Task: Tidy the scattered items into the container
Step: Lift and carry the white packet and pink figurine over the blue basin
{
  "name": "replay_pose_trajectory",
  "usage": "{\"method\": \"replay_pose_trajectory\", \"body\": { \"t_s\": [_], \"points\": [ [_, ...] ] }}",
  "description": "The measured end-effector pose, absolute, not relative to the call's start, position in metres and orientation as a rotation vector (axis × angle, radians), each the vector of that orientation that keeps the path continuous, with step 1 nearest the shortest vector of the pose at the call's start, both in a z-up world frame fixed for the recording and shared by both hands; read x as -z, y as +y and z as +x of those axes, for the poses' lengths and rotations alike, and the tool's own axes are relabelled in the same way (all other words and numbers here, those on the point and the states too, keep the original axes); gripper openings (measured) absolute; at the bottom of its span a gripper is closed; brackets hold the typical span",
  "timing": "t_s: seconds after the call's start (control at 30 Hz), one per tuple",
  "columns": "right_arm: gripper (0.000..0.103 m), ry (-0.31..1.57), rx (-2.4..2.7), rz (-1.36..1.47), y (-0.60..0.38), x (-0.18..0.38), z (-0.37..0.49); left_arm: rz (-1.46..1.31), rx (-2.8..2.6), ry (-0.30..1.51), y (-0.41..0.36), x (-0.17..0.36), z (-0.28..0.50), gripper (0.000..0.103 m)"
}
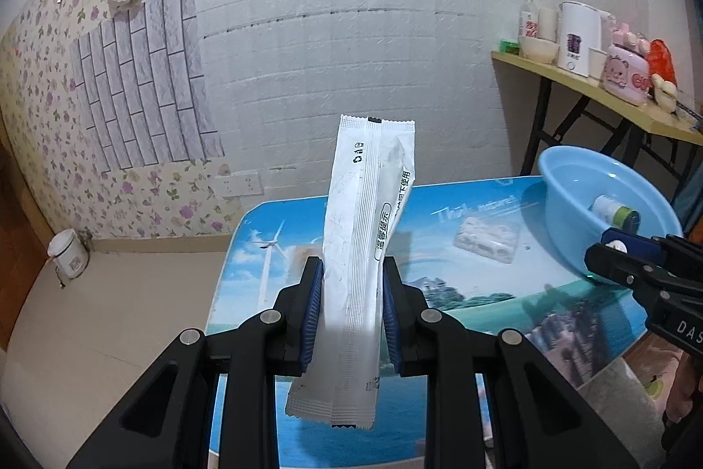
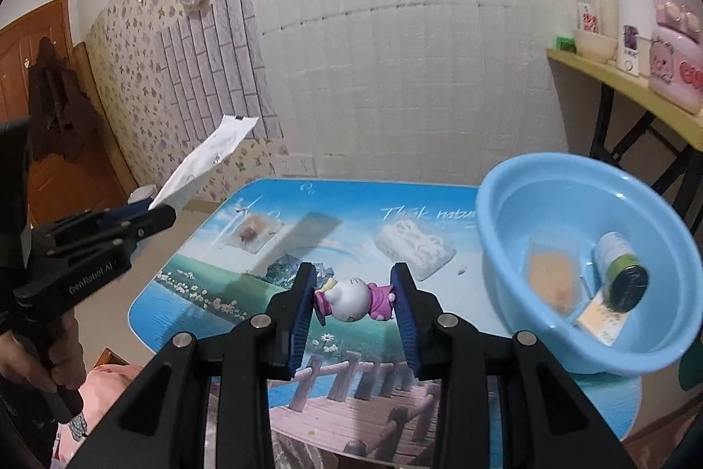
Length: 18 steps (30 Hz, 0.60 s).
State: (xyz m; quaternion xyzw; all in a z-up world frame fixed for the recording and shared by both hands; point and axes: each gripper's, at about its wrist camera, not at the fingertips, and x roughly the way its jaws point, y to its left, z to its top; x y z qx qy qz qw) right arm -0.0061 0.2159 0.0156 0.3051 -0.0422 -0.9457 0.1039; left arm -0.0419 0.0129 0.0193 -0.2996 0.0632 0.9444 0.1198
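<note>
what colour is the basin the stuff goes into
Light blue. The basin shows best in the right wrist view, sitting on the table's right side.
</note>
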Motion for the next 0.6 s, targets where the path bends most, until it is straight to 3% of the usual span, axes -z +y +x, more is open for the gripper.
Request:
{"method": "replay_pose_trajectory", "body": {
  "t_s": [0.6],
  "points": [
    [0.036,-0.178,2.854,0.854,0.243,-0.031,0.016,-0.835,-2.719,0.223,0.042,-0.031,-0.020,0.024]
  ]
}}
